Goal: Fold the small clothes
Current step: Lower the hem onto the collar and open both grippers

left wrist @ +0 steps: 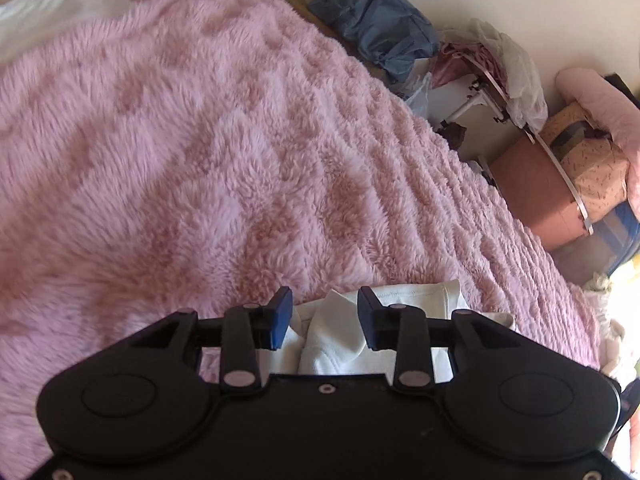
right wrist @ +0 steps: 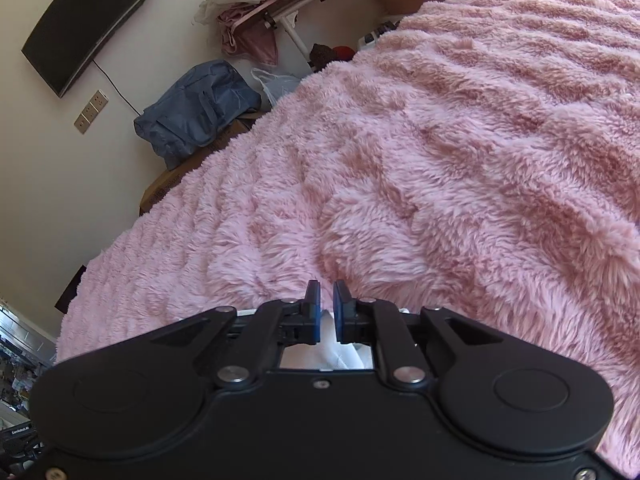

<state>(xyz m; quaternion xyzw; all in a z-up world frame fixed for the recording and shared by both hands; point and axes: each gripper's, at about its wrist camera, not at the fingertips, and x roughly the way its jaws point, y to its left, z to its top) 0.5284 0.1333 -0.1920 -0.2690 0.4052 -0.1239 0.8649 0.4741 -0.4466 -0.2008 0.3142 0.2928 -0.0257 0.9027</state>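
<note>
A small white garment (left wrist: 404, 304) lies on the fluffy pink blanket (left wrist: 200, 152), mostly hidden under my left gripper (left wrist: 325, 318). The left gripper's blue pads stand apart, and a bunched fold of the white cloth (left wrist: 332, 332) rises between them without being pinched. In the right wrist view my right gripper (right wrist: 327, 312) has its blue pads nearly together, with a strip of white cloth (right wrist: 330, 350) in the narrow gap and below them. The rest of the garment is hidden behind the gripper body.
The pink blanket (right wrist: 440, 160) covers the bed. Beyond its edge are a blue bag (left wrist: 376, 28), a cardboard box (left wrist: 536, 192), a plastic bag on a rack (left wrist: 508, 60), and a white pillow (left wrist: 52, 20). A dark screen (right wrist: 88, 24) hangs on the wall.
</note>
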